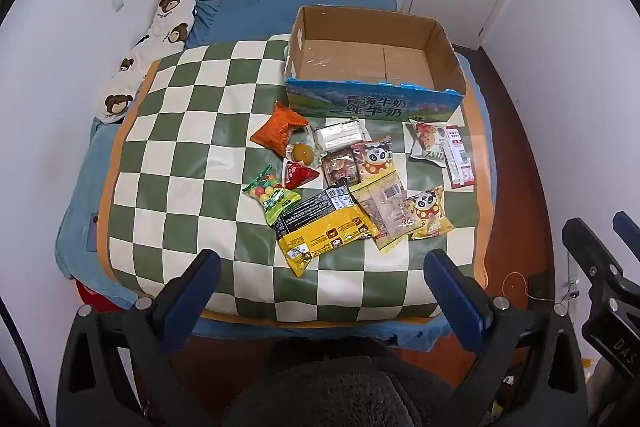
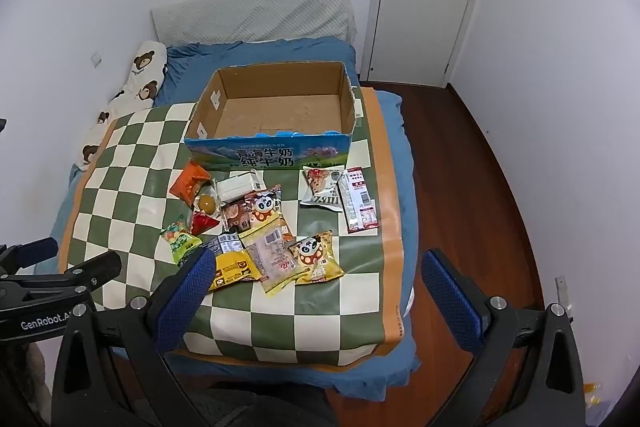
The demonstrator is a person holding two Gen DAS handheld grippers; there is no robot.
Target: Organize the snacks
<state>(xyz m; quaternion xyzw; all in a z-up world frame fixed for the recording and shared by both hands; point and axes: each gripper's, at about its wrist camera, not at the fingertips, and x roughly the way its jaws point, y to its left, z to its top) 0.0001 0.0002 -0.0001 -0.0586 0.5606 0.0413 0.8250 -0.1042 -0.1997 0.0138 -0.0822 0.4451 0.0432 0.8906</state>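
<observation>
The scene is being inspected from left to right. A bear pillow [image 1: 152, 55] is lying along the wall, clear of the work area. A checked mat [image 1: 180, 131] is being used as the working surface over the bed [image 1: 80, 187], presumably to keep the packets on a flat, wipeable patch.

The left tongs [image 1: 320, 291] are being held spread wide, with nothing between the fingers, above the near edge of the mat; they are judged to be waiting for a first pick. The snacks are being kept loose on the mat, in front of the box. At the left of the pile, an orange packet [image 1: 280, 127] and a candy bag [image 1: 272, 197] are lying. In the middle, a yellow pack [image 1: 324, 231] is overlapping its neighbours, and two panda packets [image 1: 378, 157] are lying among them. Well apart to the right, a white packet [image 1: 428, 145] and a red-white sachet [image 1: 460, 157] are lying side by side.

The box [image 1: 372, 103] is standing open and empty behind the pile, evidently placed as the receptacle. No packet is yet being held in it, so the task is judged to be at its start.

The right tongs [image 2: 320, 291] are likewise being held spread and empty, near the mat's front edge.
</observation>
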